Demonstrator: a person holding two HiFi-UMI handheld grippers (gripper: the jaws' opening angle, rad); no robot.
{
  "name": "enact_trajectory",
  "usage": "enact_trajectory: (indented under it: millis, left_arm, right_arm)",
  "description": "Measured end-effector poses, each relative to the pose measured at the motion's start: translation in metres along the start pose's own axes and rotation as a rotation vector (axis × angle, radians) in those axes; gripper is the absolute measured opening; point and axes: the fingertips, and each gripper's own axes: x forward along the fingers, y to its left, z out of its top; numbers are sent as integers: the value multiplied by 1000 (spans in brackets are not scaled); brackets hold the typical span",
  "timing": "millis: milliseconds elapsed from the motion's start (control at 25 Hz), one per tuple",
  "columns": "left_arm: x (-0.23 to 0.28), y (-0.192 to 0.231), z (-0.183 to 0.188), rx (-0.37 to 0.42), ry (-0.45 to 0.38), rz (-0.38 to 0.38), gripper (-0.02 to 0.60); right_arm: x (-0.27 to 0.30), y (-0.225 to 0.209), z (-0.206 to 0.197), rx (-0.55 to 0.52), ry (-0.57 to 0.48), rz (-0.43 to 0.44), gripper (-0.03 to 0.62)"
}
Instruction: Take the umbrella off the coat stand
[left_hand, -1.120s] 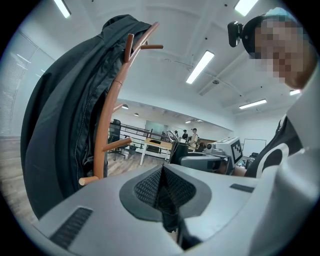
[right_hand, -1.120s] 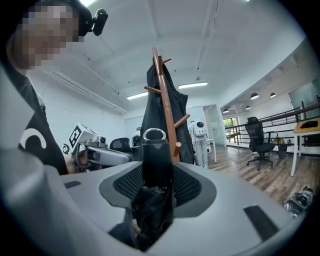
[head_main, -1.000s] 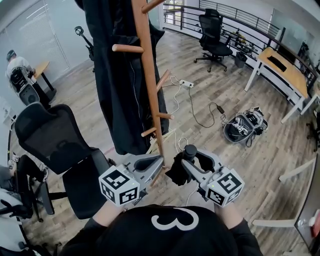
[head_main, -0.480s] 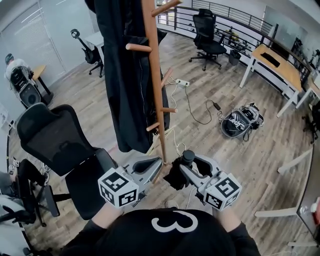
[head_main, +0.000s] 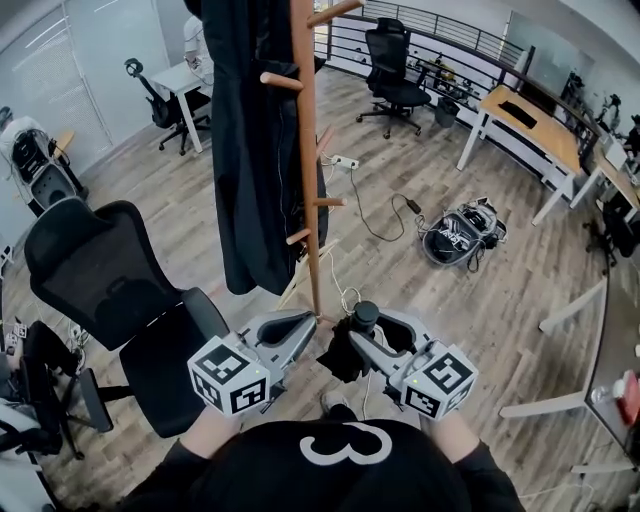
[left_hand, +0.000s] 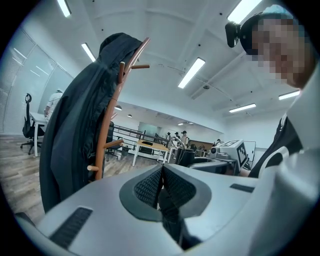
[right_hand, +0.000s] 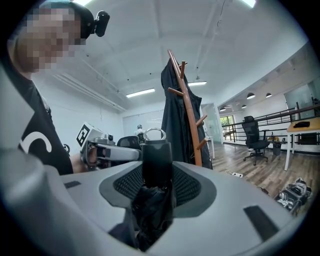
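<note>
R gripper (head_main: 362, 326) was clamped on the handle of the folded black umbrella (head_main: 341, 357), jaws pressing it from both sides. Its own view showed the handle upright btwn the pads, metal ring on top, fabric bunched below. L gripper (head_main: 303, 324) was closed, pads together w/ nothing btwn them, just left of the R one.

The umbrella sat low and near, in front of the person's chest, apart from the coat stand (head_main: 308, 190), whose pole rose just beyond the 2 grippers. A black coat (head_main: 250, 150) hung on the stand's left side. No umbrella showed on any of the pegs in view. An office chair (head_main: 100, 270) stood at near left.

Judgement: the take-off step looked done or v. nearly so, w/ the umbrella off the pegs and carried by 1 gripper. Next move prob. calls for drawing it clear to the near side, firm grip on the handle, and minding that the loose fabric doesn't snag the lower pegs. L gripper was free to steady the canopy if needed.
</note>
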Motion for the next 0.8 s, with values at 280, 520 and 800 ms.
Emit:
enact_trajectory:
  millis: [280,520,800]
  left_arm:
    - [-19,-21,-5,13,6,-11,15]
    - [-36,-33,-2,29,0,-10,16]
    - [-49,-40,-7,37,-1,-9,15]
  right_arm:
    - [-11,29,-1,-2,-5,-1,190]
    - [-18,47,2,-11,-17,-12,190]
    - [-23,60,0,-12,-29,-16,190]
